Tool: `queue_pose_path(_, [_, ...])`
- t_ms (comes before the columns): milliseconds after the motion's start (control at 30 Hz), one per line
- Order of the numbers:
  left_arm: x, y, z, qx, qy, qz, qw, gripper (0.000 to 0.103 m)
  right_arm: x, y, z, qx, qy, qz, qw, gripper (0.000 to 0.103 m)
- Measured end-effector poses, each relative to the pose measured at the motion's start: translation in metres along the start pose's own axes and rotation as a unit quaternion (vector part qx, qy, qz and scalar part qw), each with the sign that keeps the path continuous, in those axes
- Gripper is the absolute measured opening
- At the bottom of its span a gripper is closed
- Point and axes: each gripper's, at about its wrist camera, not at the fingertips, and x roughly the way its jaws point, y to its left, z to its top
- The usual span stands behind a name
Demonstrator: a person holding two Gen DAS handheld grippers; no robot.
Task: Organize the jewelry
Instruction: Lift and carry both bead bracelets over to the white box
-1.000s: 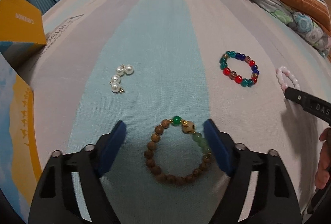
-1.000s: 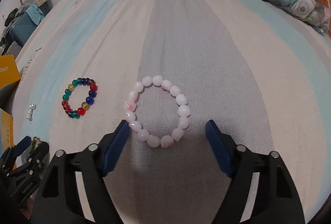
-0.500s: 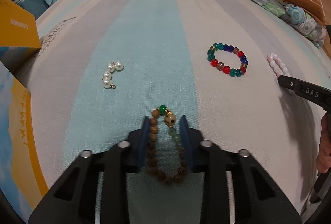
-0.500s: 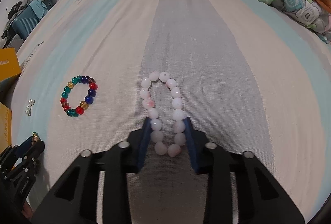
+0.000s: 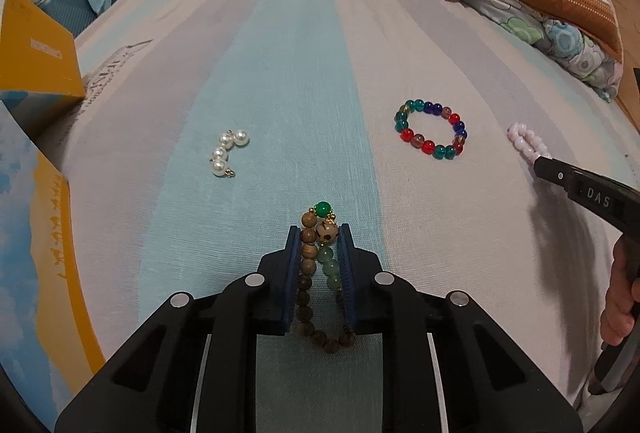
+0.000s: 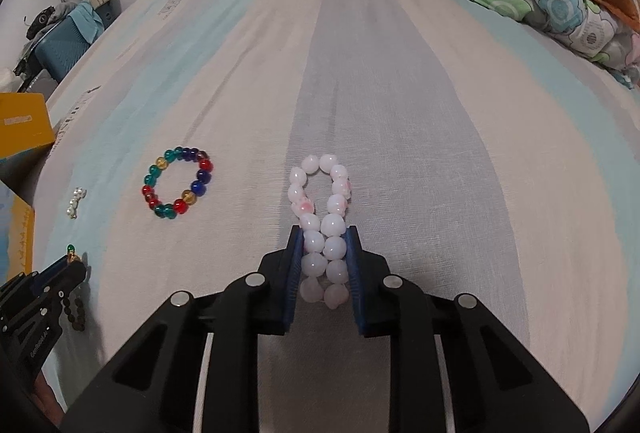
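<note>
Gripping one bracelet in each gripper, both near the bedspread's near edge

Your left gripper [image 5: 319, 233] pinches the wooden bracelet [image 5: 310, 273]; your right gripper [image 6: 323, 233] pinches the pink bracelet [image 6: 322, 217]; both loops stretch straight ahead along the fingers.

wooden bracelet [image 5: 316, 273] pinched flat, pink bracelet [image 6: 322, 229] pinched flat

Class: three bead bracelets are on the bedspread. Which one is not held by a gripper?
The multicoloured glass-bead bracelet: it lies round and untouched, while the wooden bracelet and pink bracelet are pinched flat.
</note>
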Motion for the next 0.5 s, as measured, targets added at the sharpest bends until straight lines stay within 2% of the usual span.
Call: queue_pose_path(500, [-0.023,-0.002,0.001,-0.002,-0.015,-0.005,0.9999,0.018,-0.026,0.001,0.003,-0.008,-0.013,0.007,1.000,0.020])
